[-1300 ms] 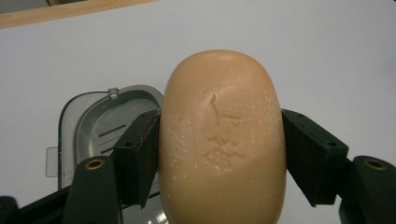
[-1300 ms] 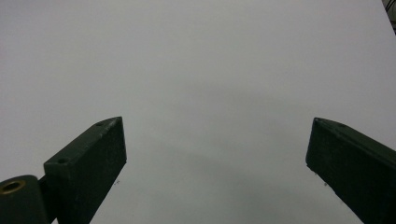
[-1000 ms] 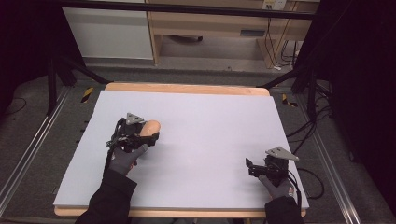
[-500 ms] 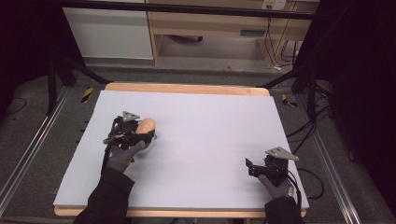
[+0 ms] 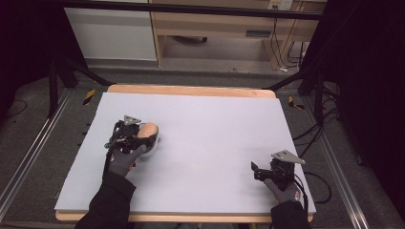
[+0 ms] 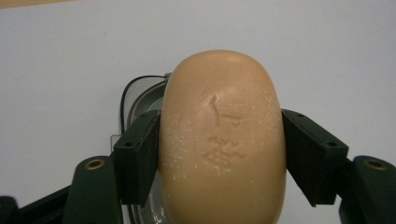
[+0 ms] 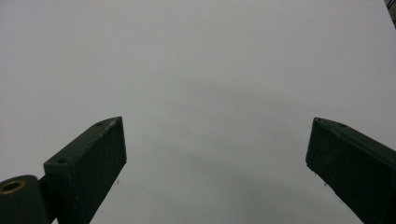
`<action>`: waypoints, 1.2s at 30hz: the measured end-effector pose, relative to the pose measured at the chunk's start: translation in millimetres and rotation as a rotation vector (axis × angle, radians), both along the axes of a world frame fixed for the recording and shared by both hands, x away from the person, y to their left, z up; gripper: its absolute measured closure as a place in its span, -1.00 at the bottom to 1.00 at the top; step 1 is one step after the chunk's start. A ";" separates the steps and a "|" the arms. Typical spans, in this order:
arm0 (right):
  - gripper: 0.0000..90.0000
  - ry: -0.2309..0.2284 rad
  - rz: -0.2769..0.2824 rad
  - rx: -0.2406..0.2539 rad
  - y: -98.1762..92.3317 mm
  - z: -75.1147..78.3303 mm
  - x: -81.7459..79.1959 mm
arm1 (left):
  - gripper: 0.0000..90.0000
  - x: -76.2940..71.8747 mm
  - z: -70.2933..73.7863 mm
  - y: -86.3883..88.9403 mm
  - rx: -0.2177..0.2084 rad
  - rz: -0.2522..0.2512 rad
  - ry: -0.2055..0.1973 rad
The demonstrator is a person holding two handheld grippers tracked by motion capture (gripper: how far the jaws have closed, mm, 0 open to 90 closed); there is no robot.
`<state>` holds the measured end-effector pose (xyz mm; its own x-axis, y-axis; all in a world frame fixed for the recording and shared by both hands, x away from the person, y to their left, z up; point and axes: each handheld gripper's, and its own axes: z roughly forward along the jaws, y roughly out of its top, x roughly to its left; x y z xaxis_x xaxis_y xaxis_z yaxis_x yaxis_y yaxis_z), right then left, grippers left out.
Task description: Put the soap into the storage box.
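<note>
At the near right corner of the pale grey surface [image 5: 215, 143], the right gripper [image 5: 260, 171] rests low over the sheet in a gloved hand [image 5: 285, 191], with a dark sleeve [image 5: 291, 217] coming in from the near edge and a grey three-cornered plate on top. In the right gripper view its two black jaws stand spread wide apart with nothing between them, bare sheet showing in the gap. Farther in and on the left half of the surface, well apart from the right one, the left gripper [image 5: 143, 133] is held by the other gloved hand [image 5: 123, 162], its black cable looping beside it. This left gripper pinches a bar of soap [image 6: 223, 140], tan and rounded, with a stamped mark and pale flecks on its upper face; in the left gripper view each black jaw presses flat against one long side of the bar. Just beneath the soap lies a clear shallow dish [image 6: 140, 100] with a dark rim, its edge showing at the bar's left side; whether the soap touches the dish cannot be told. In the high view the soap [image 5: 147, 130] shows as an orange oval just beyond the hand. Beyond the sheet runs the wooden far edge [image 5: 191, 89] of the surface, and past it a floor with cables and pale cabinets [image 5: 112, 33].
</note>
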<state>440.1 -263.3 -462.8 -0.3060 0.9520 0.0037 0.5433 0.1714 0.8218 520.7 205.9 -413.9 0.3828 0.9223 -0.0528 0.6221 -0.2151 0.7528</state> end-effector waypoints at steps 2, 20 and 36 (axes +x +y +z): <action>-0.88 0.000 0.000 0.000 0.0 0.0 0.0 | -0.29 0.1 -0.7 0.2 0.001 0.000 0.001; -0.88 0.000 0.000 -0.004 0.2 -0.2 0.0 | -0.29 0.3 -11.7 1.6 0.016 0.011 0.013; -0.88 0.003 0.004 -0.004 1.1 -0.5 0.0 | -0.29 1.9 -17.7 4.4 0.007 0.021 0.017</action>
